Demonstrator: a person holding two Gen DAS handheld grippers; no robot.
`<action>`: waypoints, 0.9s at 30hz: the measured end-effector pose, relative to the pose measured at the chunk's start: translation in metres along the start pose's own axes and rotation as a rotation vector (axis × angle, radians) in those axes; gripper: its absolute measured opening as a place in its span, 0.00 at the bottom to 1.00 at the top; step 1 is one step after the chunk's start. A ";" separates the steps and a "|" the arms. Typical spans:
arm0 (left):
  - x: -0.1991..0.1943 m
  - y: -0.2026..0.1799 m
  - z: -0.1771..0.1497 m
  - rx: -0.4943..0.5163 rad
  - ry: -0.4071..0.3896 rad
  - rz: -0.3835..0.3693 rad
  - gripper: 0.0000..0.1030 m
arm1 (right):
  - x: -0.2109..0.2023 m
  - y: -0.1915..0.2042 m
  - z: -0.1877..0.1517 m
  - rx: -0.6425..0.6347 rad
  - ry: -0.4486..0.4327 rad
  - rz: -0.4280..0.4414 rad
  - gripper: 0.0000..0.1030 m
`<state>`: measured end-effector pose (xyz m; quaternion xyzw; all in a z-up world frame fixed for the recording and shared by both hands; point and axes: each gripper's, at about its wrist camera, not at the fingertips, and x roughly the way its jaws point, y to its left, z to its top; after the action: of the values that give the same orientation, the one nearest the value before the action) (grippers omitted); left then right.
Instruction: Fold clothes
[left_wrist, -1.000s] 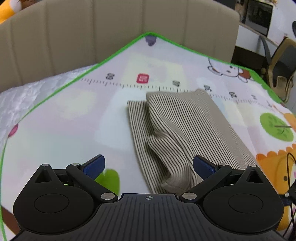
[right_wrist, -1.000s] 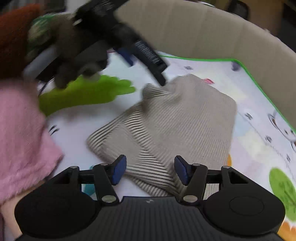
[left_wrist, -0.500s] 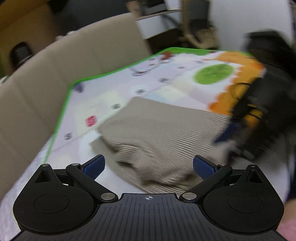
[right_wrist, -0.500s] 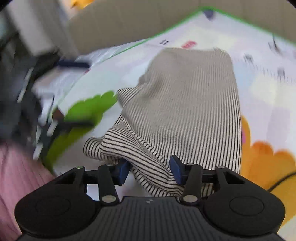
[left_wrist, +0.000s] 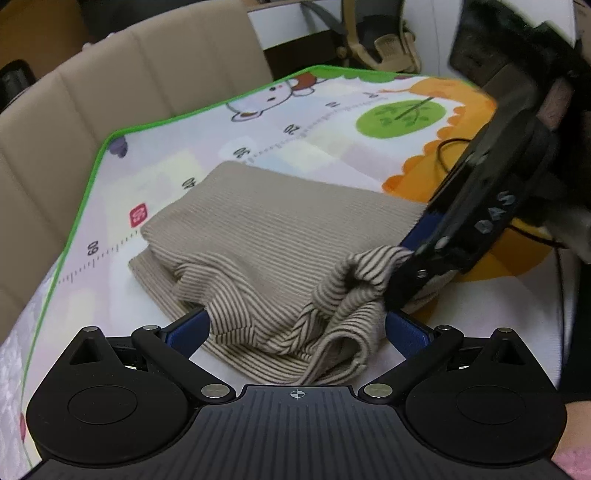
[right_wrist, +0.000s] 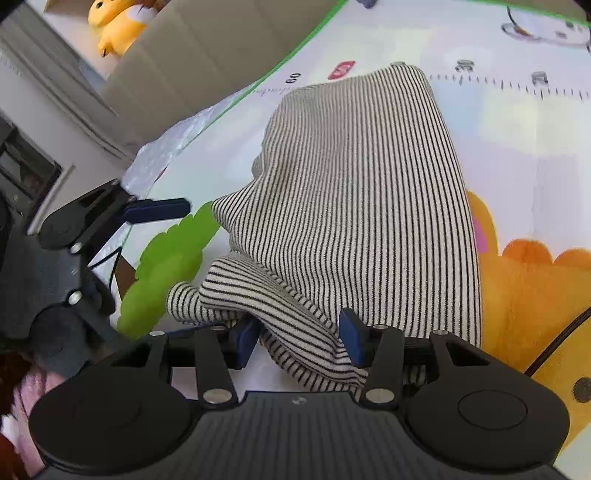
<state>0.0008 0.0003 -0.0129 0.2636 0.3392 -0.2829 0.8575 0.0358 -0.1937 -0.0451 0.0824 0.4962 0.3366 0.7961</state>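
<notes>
A beige striped knit garment lies partly folded on the cartoon play mat. My left gripper is open, its blue fingers on either side of the bunched near edge. In the right wrist view the garment stretches away from me. My right gripper has its blue fingers around a raised fold of the garment's near corner, jaws still a little apart. In the left wrist view the right gripper shows at the right, holding that corner up.
A beige padded headboard bounds the mat at the back and left. A black cable lies on the orange part of the mat. A yellow plush toy sits beyond the headboard. A chair stands behind.
My left gripper has swung around and come down to the garment's near edge. My right gripper has closed in on the garment's corner and lifted it into a fold.
</notes>
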 end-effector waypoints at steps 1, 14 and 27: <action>0.004 0.001 -0.001 -0.007 0.005 0.011 1.00 | -0.003 0.008 -0.001 -0.051 -0.008 -0.023 0.46; 0.014 0.037 -0.003 -0.258 0.000 -0.057 1.00 | 0.013 0.067 -0.056 -0.774 -0.105 -0.352 0.52; -0.004 0.100 0.030 -0.545 -0.104 0.066 1.00 | -0.036 0.074 -0.014 -0.716 0.006 -0.244 0.25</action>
<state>0.0776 0.0518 0.0352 0.0193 0.3495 -0.1666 0.9218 -0.0194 -0.1627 0.0092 -0.2617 0.3554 0.3919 0.8073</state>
